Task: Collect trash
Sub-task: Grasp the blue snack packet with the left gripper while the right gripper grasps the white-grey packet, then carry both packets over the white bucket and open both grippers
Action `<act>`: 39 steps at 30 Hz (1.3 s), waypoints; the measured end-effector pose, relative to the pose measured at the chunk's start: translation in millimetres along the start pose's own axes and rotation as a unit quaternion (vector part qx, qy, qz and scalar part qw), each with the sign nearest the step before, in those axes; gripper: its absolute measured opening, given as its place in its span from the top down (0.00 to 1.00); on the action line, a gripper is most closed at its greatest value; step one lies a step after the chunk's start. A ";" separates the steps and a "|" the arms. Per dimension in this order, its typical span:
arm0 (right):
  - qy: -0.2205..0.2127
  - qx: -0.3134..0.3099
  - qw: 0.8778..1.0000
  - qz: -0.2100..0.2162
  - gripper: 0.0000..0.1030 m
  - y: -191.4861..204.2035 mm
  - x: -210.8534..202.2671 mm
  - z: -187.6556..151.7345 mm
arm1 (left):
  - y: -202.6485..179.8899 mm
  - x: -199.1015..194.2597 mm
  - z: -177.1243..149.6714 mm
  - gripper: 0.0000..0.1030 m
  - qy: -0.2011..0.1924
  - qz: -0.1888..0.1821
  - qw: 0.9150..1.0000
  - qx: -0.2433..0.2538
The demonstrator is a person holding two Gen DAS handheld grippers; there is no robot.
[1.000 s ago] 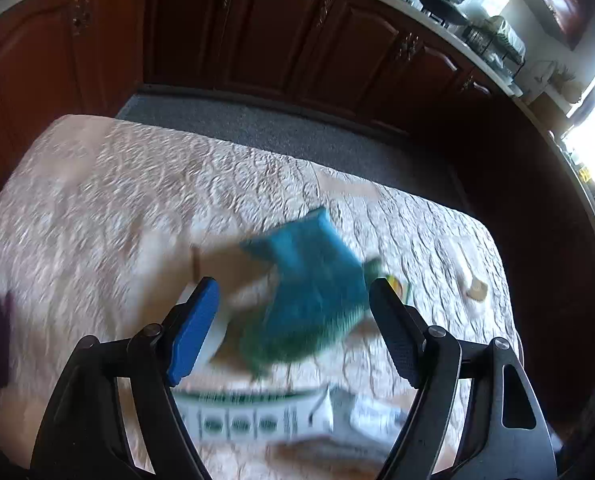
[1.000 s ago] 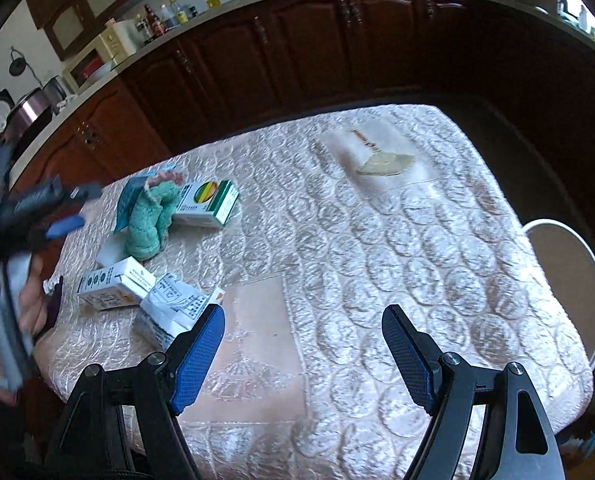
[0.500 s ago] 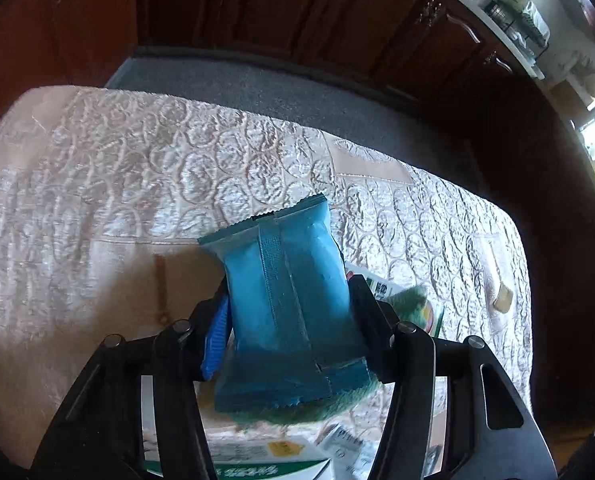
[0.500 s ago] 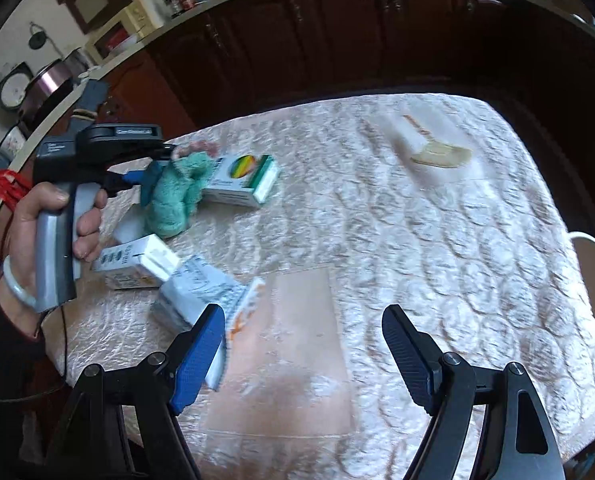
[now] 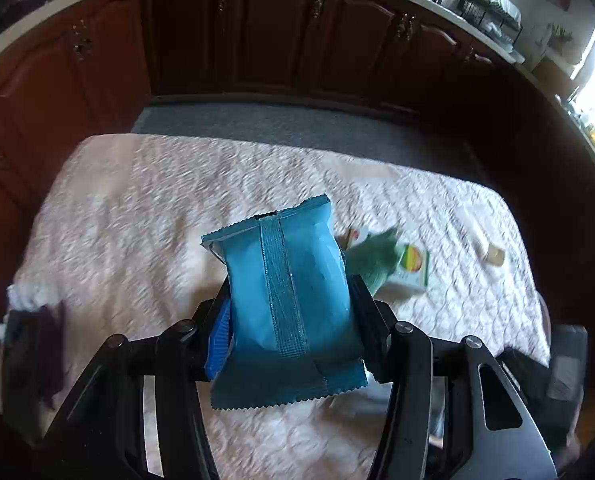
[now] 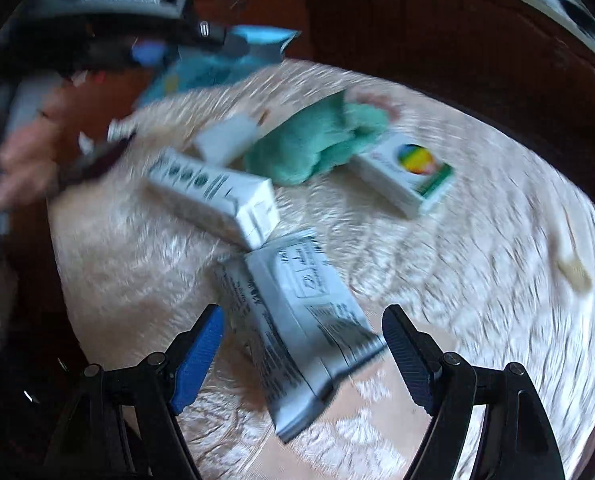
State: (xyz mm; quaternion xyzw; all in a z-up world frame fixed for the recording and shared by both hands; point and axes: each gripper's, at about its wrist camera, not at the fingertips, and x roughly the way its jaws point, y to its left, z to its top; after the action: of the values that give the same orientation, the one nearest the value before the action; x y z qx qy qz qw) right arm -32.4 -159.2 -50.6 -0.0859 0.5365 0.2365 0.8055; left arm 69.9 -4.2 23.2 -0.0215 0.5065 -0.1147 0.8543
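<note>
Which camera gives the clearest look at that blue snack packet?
The left wrist view: the blue packet fills the centre, sharp, clamped in the left gripper. The right wrist view catches only a blurred part of it at the top.

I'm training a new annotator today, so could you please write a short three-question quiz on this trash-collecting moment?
1. True or false: the left gripper is shut on the blue packet.
2. What lies between the open fingers of the right gripper? A) green cloth B) flattened white carton C) rainbow-logo box
3. What partly covers the rainbow-logo box?

Key
1. True; its jaws have just been closing onto the packet.
2. B, the flattened white carton, not yet gripped.
3. The green cloth.
</note>
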 end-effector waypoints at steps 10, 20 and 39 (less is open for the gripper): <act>0.020 0.059 0.998 -0.003 0.44 -12.8 32.3 -11.7 | -8.8 -15.8 -35.9 0.50 -0.021 0.020 0.999 0.020; -0.076 0.215 0.972 -0.054 0.47 -48.4 -39.5 -73.2 | -71.9 -8.8 -61.8 0.50 -0.025 -0.020 0.998 0.058; -0.171 0.323 0.921 -0.137 0.47 -85.3 -144.2 -129.6 | -168.6 -24.6 -92.1 0.50 -0.046 -0.060 0.988 0.137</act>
State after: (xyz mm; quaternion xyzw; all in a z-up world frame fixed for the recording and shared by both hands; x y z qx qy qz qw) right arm -143.9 -326.2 17.0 0.1476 0.4205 -0.0510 0.8938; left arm -51.0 -155.5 25.5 0.0600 0.4441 -0.2323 0.8632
